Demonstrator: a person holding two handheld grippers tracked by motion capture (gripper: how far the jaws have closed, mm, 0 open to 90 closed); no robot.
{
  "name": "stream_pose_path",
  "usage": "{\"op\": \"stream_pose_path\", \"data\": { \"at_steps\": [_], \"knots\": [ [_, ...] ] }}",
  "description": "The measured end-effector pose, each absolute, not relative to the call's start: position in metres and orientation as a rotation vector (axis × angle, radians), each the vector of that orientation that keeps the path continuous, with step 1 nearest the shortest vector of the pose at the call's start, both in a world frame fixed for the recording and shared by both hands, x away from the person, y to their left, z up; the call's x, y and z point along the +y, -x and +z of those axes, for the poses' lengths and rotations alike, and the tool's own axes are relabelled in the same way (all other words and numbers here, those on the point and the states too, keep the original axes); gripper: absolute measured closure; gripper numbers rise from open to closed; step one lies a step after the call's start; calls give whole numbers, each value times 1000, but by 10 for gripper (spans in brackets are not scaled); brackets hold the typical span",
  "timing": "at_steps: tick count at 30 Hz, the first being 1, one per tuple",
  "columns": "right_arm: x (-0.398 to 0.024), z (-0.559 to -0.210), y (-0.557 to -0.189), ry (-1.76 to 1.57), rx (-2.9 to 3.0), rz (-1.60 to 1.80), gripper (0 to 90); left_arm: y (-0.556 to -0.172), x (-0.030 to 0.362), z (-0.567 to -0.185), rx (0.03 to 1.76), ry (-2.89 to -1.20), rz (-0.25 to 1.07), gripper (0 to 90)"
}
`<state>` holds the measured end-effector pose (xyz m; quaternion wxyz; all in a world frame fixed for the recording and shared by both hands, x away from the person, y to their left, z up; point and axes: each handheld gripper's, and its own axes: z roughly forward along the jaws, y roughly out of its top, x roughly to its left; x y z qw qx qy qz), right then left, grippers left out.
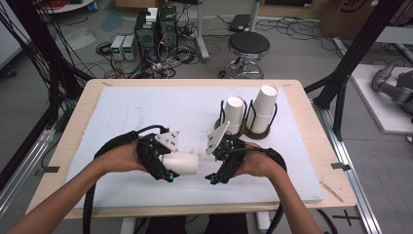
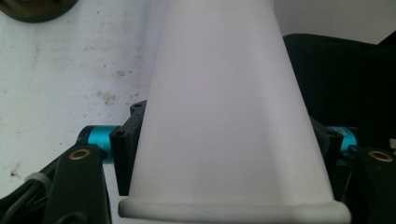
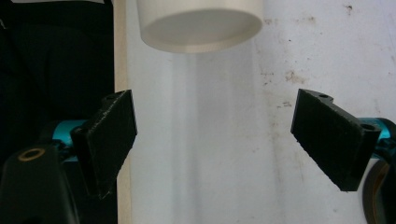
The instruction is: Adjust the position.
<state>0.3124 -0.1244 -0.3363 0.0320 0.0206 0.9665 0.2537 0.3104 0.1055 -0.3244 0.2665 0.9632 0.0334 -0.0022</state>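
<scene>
A white paper cup (image 1: 183, 164) lies sideways in my left gripper (image 1: 170, 169), base pointing right. In the left gripper view the cup (image 2: 229, 107) runs up between the black jaws, rim nearest the camera, and my left gripper (image 2: 226, 149) is shut on it. My right gripper (image 1: 211, 173) hovers just right of the cup's base, a little apart from it. Seen from the right gripper view, my right gripper (image 3: 219, 135) stands open with nothing between its jaws, and the cup's base (image 3: 201, 23) hangs beyond its tips.
Two dark wire cup holders stand at the back right of the white board (image 1: 146, 107), each holding stacked white cups (image 1: 234, 113) (image 1: 263, 106). The wooden table edge (image 1: 321, 146) runs close on the right. A stool (image 1: 248, 48) and computers stand on the floor beyond.
</scene>
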Motion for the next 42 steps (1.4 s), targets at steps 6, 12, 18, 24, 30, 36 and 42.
{"op": "stream_pose_path", "data": {
  "at_steps": [6,12,18,24,30,36,42],
  "knots": [
    [-116,-337,-311,-35,2990,729,152,-313,99,-321,114,-2668,-26,316],
    [-107,-342,-310,0,3011,659,159,-314,92,-321,122,-2717,-54,318],
    [-99,-343,-309,28,3023,605,159,-313,87,-325,120,-2742,-76,318],
    [-90,-344,-308,57,3033,600,161,-313,86,-326,116,-2754,-86,318],
    [-84,-346,-308,64,3045,581,164,-313,86,-327,106,-2759,-80,318],
    [-80,-346,-309,76,3042,582,165,-313,86,-328,108,-2762,-86,318],
    [-80,-344,-310,87,3045,597,222,-313,87,-328,101,-2757,-89,318]
  ]
}}
